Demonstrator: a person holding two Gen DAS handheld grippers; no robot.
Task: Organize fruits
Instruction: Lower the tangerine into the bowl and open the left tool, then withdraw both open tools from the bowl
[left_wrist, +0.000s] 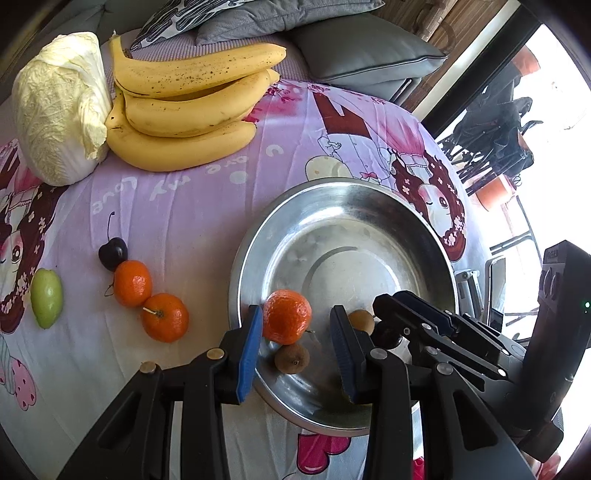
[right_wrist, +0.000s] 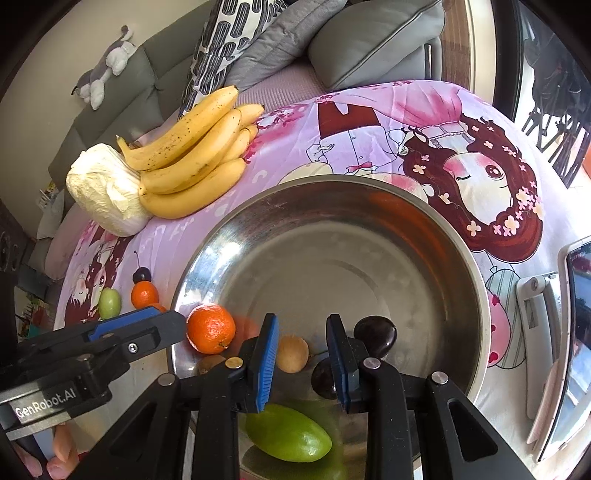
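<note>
A steel bowl (left_wrist: 369, 206) (right_wrist: 369, 206) sits on the pink printed cloth. In it lie a tangerine (left_wrist: 287, 316) (right_wrist: 211, 328), small brown fruits (left_wrist: 291, 358) (right_wrist: 292, 352), dark cherries (right_wrist: 375, 334) and a green fruit (right_wrist: 287, 432). My left gripper (left_wrist: 297, 345) is open over the bowl's near rim, the tangerine between its fingers, not pinched. My right gripper (right_wrist: 301, 362) is open and empty above the bowl. On the cloth left of the bowl lie two tangerines (left_wrist: 133, 283) (left_wrist: 165, 316), a cherry (left_wrist: 113, 253) and a green fruit (left_wrist: 46, 298).
A banana bunch (left_wrist: 184, 107) (right_wrist: 192, 162) and a napa cabbage (left_wrist: 61, 107) (right_wrist: 107, 192) lie at the far left. Sofa cushions (left_wrist: 362, 51) stand behind. A phone on a white stand (right_wrist: 569, 332) stands right of the bowl.
</note>
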